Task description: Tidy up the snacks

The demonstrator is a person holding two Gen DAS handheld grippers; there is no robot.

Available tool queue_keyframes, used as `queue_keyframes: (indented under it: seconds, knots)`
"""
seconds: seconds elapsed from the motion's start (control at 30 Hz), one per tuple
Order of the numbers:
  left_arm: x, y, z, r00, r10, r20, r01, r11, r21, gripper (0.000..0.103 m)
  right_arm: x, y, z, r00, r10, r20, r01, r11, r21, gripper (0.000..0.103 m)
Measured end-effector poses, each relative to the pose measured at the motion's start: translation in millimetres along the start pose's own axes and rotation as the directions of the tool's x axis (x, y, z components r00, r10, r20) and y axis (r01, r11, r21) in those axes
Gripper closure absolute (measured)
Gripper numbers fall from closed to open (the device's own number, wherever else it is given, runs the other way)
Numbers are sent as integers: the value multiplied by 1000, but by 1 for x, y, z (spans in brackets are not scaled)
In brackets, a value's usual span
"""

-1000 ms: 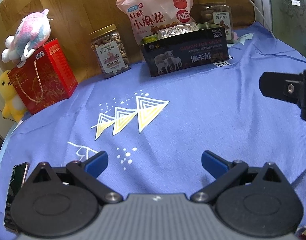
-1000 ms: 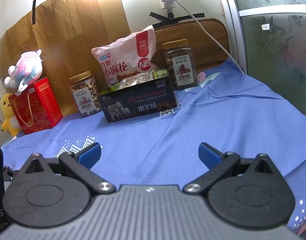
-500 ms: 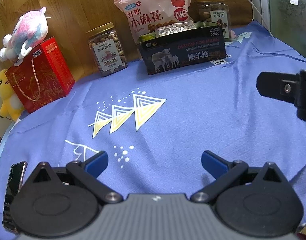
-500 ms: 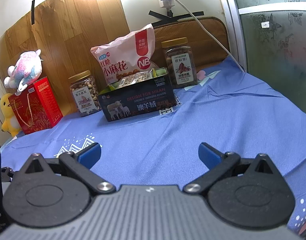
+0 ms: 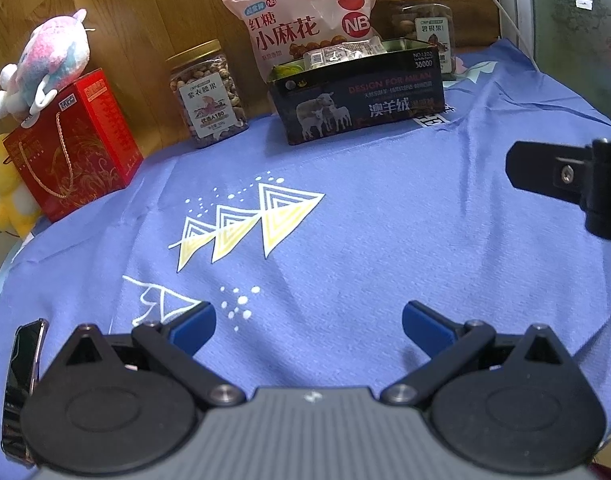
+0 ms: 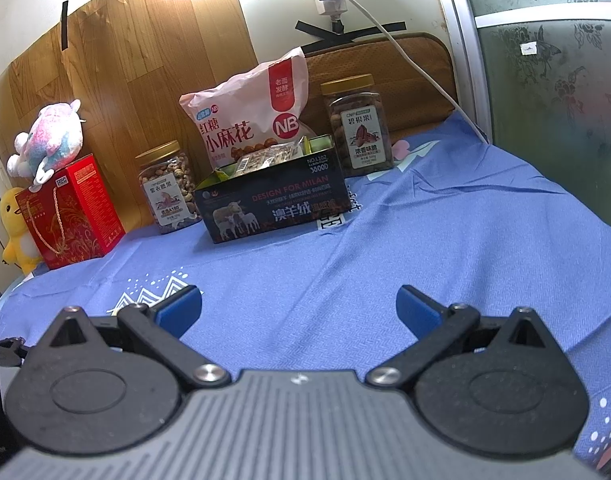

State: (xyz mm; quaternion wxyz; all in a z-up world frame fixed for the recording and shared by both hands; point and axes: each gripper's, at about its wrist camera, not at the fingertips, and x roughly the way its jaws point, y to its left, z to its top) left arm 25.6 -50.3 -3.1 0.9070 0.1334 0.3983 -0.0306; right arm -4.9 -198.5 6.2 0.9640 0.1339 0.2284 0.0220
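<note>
Both hand-held grippers, left (image 5: pixel 308 318) and right (image 6: pixel 298 304), jaws apart, empty, over bare blue cloth (image 5: pixel 385 216); box (image 6: pixel 273 206), jars, bag far; phone (image 5: pixel 21 376) near left.

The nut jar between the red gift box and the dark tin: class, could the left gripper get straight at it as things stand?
Probably yes. The left gripper is open and empty, and only bare blue cloth lies between it and the nut jar. The jar stands apart from the red gift box and the dark tin.

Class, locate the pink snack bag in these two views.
In both views the pink snack bag stands upright at the back centre, behind the dark box, between the two nut jars.
</note>
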Motion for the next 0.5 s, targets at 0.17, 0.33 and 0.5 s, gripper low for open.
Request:
queue_keyframes:
  seconds: [0.17, 0.33, 0.5]
  knots:
    - [1, 0, 0, 1000, -5, -8, 5, 1000, -8, 0, 0, 0, 0, 1000, 0, 0, 0, 1000, 0, 0]
    - [0, 1, -1, 1000, -6, -4, 6, 1000, -15, 0, 0, 0, 0, 1000, 0, 0, 0, 1000, 0, 0]
    - [-3, 2, 0, 1000, -19, 8, 19, 1000, -24, 0, 0, -1, 0, 1000, 0, -1, 0, 1000, 0, 0]
